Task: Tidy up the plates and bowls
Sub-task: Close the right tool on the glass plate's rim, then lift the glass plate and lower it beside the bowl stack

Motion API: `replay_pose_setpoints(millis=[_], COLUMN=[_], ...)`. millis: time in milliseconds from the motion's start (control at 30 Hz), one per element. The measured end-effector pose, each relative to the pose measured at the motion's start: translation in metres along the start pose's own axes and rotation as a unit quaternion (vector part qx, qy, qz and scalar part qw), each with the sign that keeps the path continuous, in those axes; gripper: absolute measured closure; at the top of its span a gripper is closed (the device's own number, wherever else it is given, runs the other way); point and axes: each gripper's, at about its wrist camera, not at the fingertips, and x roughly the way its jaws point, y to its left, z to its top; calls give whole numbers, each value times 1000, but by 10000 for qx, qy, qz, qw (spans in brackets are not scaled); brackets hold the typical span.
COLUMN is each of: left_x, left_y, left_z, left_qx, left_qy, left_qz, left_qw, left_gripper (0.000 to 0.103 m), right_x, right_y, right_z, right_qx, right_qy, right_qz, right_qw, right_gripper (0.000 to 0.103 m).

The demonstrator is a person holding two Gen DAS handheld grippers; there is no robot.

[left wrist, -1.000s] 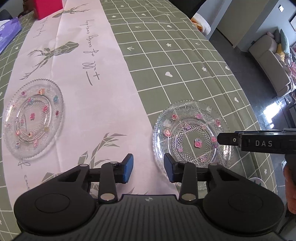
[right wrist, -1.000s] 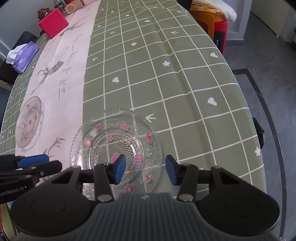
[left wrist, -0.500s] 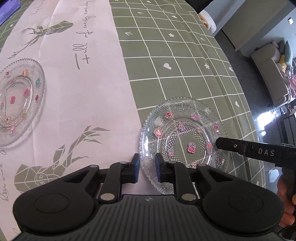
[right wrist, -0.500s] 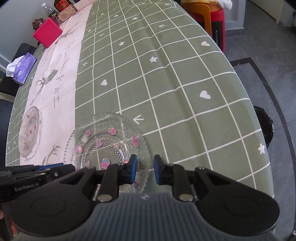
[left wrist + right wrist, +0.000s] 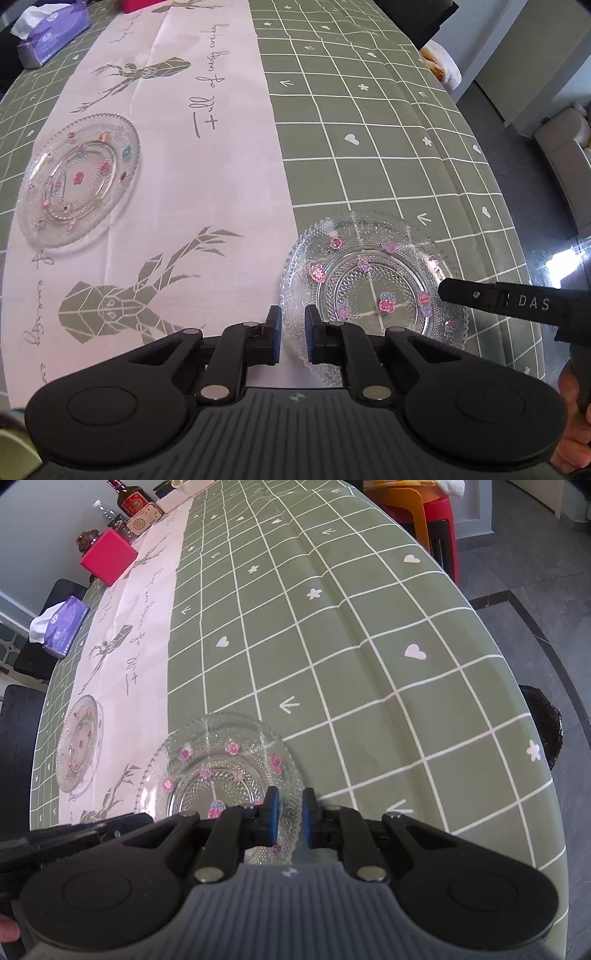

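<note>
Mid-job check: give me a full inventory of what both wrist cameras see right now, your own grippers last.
near glass plate: 1, clear with pink stickers, at the near table edge, half on the runner edge
far glass plate: 1, clear with coloured stickers, left on the runner
table runner: 1, pale pink with grey deer print, down the table
tablecloth: 1, green with white grid
tissue pack: 1, purple, far left
box: 1, red, far end
bottles: dark, far end, count unclear
stools: orange and red, beside the table
left gripper: jaws narrowed at the near plate's left rim
right gripper: jaws narrowed at its right rim
</note>
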Motion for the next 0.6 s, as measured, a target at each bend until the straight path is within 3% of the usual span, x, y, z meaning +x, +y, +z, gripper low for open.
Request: replay_pose_setpoints(millis=[133,300,600], left_x=[-17,-23,-44], left_y=[0,19,20], left_z=[-28,-59,-105], left_qx=[-97,-603,-620], left_qy=[-362,-431,-834], left_qz=[23,-137,-96], left_qw=[9993,9972,9945], left_gripper=[89,89,89], right_x=[-6,-9,-17], right_y=[2,7,18], right_z=[-7,-25,-53], right_qx=[-99,-262,-524], right_qy=[-5,44,36], right_qz=[86,211,233], right_qw=[9999,9994,9983], right_gripper=[94,95,95])
